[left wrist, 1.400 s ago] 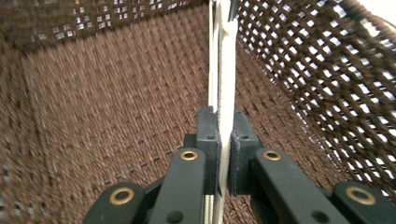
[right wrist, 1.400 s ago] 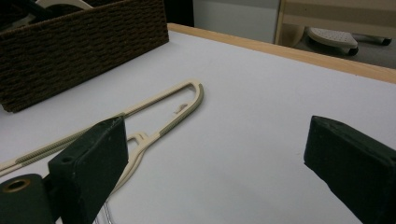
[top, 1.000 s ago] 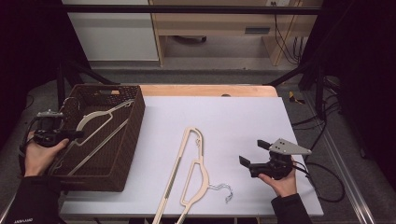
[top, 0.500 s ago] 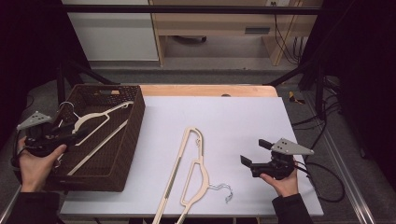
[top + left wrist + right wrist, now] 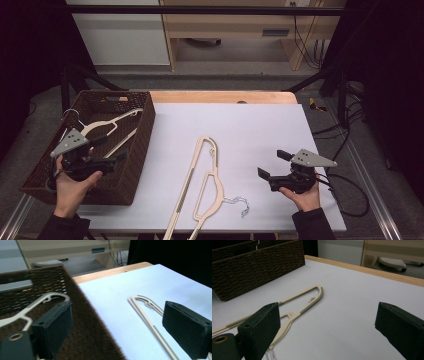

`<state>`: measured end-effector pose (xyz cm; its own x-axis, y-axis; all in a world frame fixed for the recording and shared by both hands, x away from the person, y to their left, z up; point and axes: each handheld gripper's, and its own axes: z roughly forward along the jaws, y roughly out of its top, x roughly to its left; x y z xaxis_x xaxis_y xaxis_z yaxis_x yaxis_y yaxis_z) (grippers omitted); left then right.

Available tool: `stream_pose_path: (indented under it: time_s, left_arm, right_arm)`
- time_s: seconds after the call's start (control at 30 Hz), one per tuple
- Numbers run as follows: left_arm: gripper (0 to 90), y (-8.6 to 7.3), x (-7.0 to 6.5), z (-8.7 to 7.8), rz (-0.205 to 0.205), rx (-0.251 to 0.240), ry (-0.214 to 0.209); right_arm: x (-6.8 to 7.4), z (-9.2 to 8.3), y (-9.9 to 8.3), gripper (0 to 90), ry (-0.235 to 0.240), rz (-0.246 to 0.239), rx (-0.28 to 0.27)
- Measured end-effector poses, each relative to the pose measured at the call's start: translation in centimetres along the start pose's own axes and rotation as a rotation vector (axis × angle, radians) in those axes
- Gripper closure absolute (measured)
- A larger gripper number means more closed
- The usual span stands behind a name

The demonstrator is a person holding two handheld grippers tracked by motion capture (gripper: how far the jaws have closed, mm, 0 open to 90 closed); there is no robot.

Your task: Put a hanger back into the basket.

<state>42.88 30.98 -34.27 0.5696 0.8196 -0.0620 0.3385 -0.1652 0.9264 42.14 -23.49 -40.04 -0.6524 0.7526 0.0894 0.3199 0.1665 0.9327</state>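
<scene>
the left gripper point(image 5: 120, 157) has just let go: a second ago it sat at the outer side of the basket point(image 5: 135, 165) with its fingers point(image 5: 53, 327) nearly pressed together around the hanger in the basket point(image 5: 107, 125), and now those fingers have been spreading and stand wide apart with nothing between them. the hand has also swung in over the basket toward the bench point(image 5: 250, 130), so the left gripper view now looks across the basket's woven wall to the white top beyond. the hanger in the basket lies loose inside, its wire hook poking up over the far left rim, touched by nothing. that reads as one hanger delivered and done. two more hangers on the bench point(image 5: 202, 190) lie overlapping near the front edge, between the two grippers, their wire hooks toward the person. the right gripper point(image 5: 272, 165) has stayed where it was, held just above the bench to the right of that pair, fingers point(image 5: 260, 327) spread and empty, aimed at the hangers. the likely next job is picking up one of the pair on the bench, and the overlap may make it awkward to lift one alone.
</scene>
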Motion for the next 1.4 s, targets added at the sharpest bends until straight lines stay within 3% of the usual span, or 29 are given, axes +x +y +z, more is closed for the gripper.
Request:
stream_pose_path:
  time_s: [0.17,0.43,0.63,0.9,1.13,1.4]
  left_arm:
    - [7.4,0.0,-2.5,0.5,0.044,0.0,-0.049]
    - [7.4,-1.1,-5.1,1.7,0.068,0.022,-0.123]
    - [7.1,-2.0,-7.2,3.2,0.096,0.053,-0.163]
    - [6.3,-3.3,-9.7,5.0,0.112,0.104,-0.213]
    - [6.1,-4.4,-11.0,6.1,0.135,0.148,-0.227]
    - [6.1,-5.5,-11.6,6.8,0.13,0.17,-0.235]
  right_arm:
    - [0.0,0.0,0.0,6.4,0.019,-0.001,0.001]
    - [0.4,0.2,-0.2,7.0,0.035,-0.007,0.005]
    - [1.2,0.5,-0.2,9.2,0.055,-0.071,0.028]
    - [2.8,1.4,-0.2,14.4,0.126,-0.104,0.062]
    - [4.2,2.9,-1.1,23.3,0.203,-0.133,0.138]
    - [5.3,4.7,-2.7,31.5,0.251,-0.151,0.221]
